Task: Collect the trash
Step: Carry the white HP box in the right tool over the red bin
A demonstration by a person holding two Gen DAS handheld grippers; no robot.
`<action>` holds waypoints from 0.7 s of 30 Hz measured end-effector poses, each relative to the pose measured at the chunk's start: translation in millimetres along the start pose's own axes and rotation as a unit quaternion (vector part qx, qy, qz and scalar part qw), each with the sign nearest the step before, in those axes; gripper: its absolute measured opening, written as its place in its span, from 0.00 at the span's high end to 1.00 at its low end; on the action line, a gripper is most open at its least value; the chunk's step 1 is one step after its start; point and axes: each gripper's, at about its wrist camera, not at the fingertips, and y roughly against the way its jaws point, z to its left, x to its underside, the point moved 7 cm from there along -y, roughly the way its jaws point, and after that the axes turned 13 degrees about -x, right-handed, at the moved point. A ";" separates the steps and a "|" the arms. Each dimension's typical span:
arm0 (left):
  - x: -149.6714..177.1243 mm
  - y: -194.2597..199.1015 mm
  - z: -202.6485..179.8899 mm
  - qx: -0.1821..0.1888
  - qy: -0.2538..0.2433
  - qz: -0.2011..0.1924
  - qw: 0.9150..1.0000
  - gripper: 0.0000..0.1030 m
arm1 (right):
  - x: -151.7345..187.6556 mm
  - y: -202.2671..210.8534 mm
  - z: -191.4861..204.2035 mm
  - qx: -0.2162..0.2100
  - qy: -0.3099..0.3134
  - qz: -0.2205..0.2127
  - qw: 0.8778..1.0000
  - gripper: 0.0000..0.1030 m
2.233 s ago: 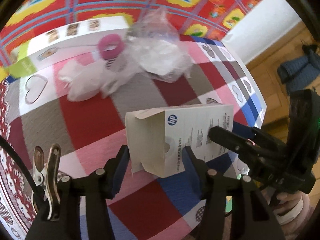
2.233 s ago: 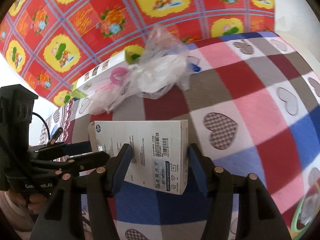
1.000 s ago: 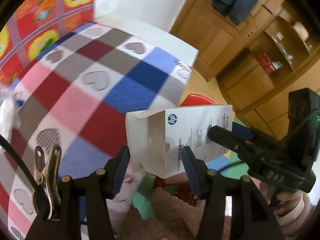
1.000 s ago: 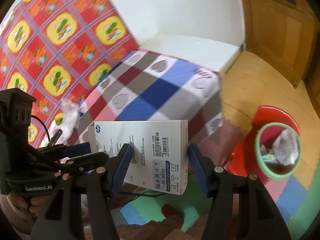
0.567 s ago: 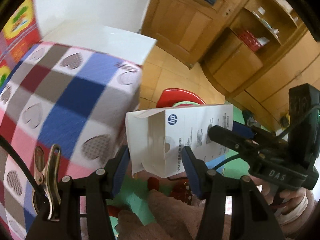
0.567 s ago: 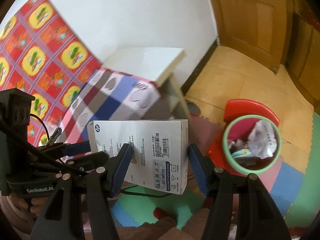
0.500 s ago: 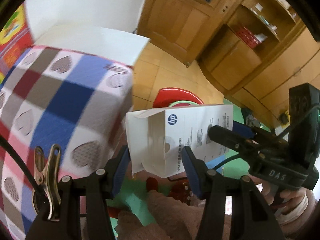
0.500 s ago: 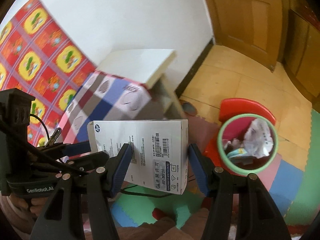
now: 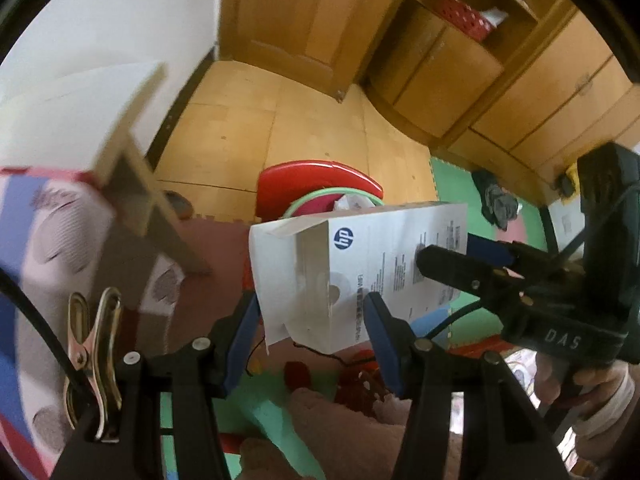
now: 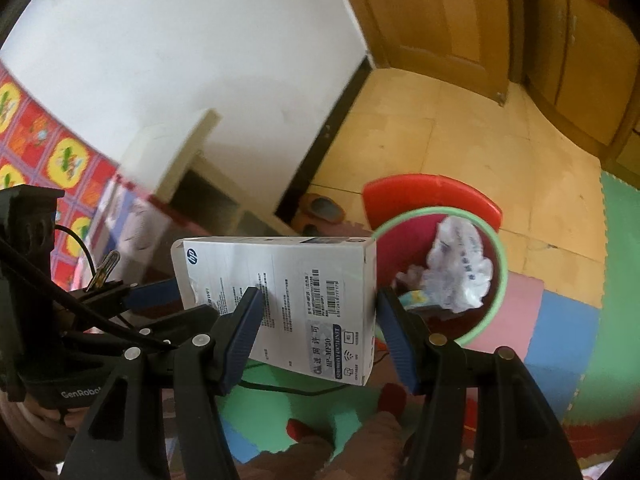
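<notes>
Above the floor mats, the left gripper [image 9: 310, 312] and right gripper [image 10: 318, 312] both clamp the white box [image 10: 296, 304] between their jaws. It seems not yet over the green-rimmed bin [image 10: 486, 240], so carry it further, then release both together.

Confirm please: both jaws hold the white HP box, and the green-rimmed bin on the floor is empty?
Not empty. The right wrist view shows crumpled white trash in the green-rimmed bin. The left gripper and right gripper do hold the white HP box.

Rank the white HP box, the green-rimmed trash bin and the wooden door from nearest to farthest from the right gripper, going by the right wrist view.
1. White HP box: clamped in the right gripper.
2. Green-rimmed trash bin: on the floor, just beyond and to the right.
3. Wooden door: far across the floor, at the top.
</notes>
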 end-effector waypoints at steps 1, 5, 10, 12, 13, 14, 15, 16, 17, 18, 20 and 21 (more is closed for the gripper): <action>-2.7 -7.4 -5.8 0.002 -0.003 0.002 1.000 0.45 | -1.3 -1.3 -8.7 0.002 -0.004 0.001 1.000 0.41; -17.3 -40.1 -29.5 0.011 -0.018 0.009 1.000 0.45 | -9.8 -8.4 -43.4 0.017 -0.013 0.002 1.000 0.41; -35.2 -77.7 -51.9 0.016 -0.037 0.012 0.999 0.45 | -23.0 -23.4 -80.5 0.029 -0.023 -0.001 0.999 0.41; -42.6 -92.7 -58.9 0.016 -0.042 0.010 0.999 0.45 | -27.2 -30.5 -92.5 0.036 -0.023 -0.001 0.999 0.41; -46.3 -100.3 -61.9 0.015 -0.045 0.010 0.999 0.45 | -29.3 -34.3 -98.4 0.039 -0.023 -0.001 0.999 0.41; -49.8 -109.4 -64.6 0.015 -0.047 0.011 0.999 0.45 | -31.6 -39.0 -104.5 0.040 -0.024 -0.001 0.999 0.41; -50.9 -115.2 -65.5 0.016 -0.048 0.012 0.999 0.45 | -33.7 -44.7 -111.7 0.043 -0.027 0.002 0.999 0.41; -53.2 -124.8 -67.3 0.016 -0.049 0.014 0.999 0.45 | -35.1 -49.8 -117.9 0.045 -0.028 0.003 0.999 0.41; -54.3 -129.7 -68.1 0.016 -0.049 0.016 0.999 0.45 | -36.5 -54.9 -123.8 0.046 -0.028 0.005 0.999 0.41; -56.1 -139.5 -69.5 0.016 -0.049 0.019 0.998 0.45 | -37.4 -58.8 -128.0 0.047 -0.028 0.006 0.998 0.41; -58.4 -154.1 -74.3 0.015 -0.050 0.024 0.998 0.45 | -39.6 -67.1 -136.8 0.052 -0.028 0.009 0.998 0.41; -58.7 -161.8 -75.4 0.014 -0.051 0.028 0.998 0.45 | -40.2 -71.8 -141.6 0.055 -0.028 0.012 0.998 0.42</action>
